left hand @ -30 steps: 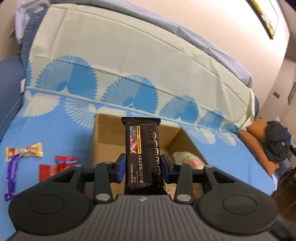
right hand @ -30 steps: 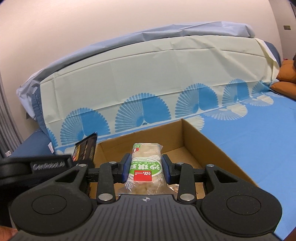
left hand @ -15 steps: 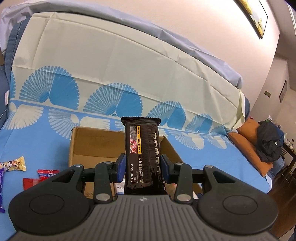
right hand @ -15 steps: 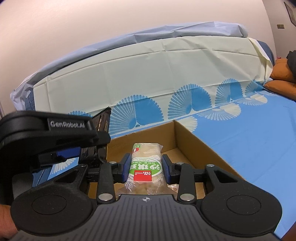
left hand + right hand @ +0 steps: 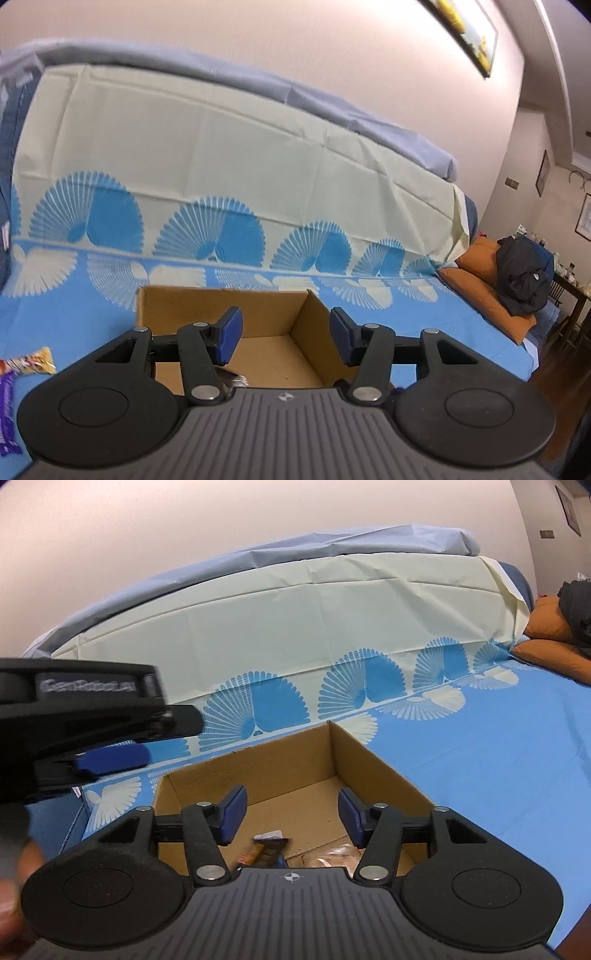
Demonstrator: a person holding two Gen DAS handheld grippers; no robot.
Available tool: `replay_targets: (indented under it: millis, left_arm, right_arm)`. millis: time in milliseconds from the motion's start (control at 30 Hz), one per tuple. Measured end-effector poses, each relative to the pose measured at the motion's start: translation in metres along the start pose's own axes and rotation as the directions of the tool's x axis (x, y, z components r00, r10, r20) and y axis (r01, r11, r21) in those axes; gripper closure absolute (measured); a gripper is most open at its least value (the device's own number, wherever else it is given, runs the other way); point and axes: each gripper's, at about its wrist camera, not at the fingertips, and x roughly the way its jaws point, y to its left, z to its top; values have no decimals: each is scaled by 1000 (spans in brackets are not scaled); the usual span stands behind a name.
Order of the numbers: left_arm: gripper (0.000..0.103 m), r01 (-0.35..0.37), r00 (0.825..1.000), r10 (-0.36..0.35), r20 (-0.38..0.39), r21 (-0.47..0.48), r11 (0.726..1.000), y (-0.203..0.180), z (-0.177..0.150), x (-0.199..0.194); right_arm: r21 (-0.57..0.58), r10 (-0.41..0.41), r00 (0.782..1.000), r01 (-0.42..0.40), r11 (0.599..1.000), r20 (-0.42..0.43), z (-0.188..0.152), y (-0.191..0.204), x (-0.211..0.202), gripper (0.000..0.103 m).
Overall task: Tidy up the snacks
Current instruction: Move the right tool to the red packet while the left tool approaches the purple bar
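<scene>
Blue cloth printed with white and blue fans point(image 5: 424, 317) covers the surface and backrest, and on it sits an open brown cardboard box point(image 5: 221, 306), over which the left gripper point(image 5: 286, 339) and the right gripper point(image 5: 290, 818) both hover with jaws apart and empty. Only the left wrist view shows a yellowish wrapped candy point(image 5: 33, 363) and a purple wrapped bar point(image 5: 7, 417) on the cloth left of the box. Only the right wrist view looks into the box's near end, where a dark snack bar with orange print point(image 5: 266, 851) lies beside what seems a clear-wrapped pale snack point(image 5: 340, 856).
</scene>
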Motion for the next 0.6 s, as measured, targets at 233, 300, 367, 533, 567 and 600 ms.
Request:
replay_targets:
  millis: [233,300,367,533,567,600]
  left_arm:
    - [54,17,1000,-17,-19,-12,1000,37,-26,-47]
    - [63,16,999,-18,-36,-35,999,58,-39,-61]
    - [71,-18,998,16,-53,-32,999,78,-52,-71]
    - [83,-70,992,68,-110,-17,997,138,-92,-92]
    - [84,-84,988,82,-128,-10,996,150,-99,-94]
    - [85,-101,985,100,-141,2,995,161,-107,-96]
  right_arm:
    - [-65,6,1000,-4,998,25,-5,11,-7,42]
    - [-84,5,999,-2,997,34,-8,14,-9,42]
    - [-101,3,999,1,995,42,-10,18,-12,42]
    - [-137,6,999,0,991,47,-20,26,-18,48]
    - [-143,18,999,-13,990,37,-22,28,-18,53]
    - [-149,28,999,-24,989,26,-25,30,-19,63]
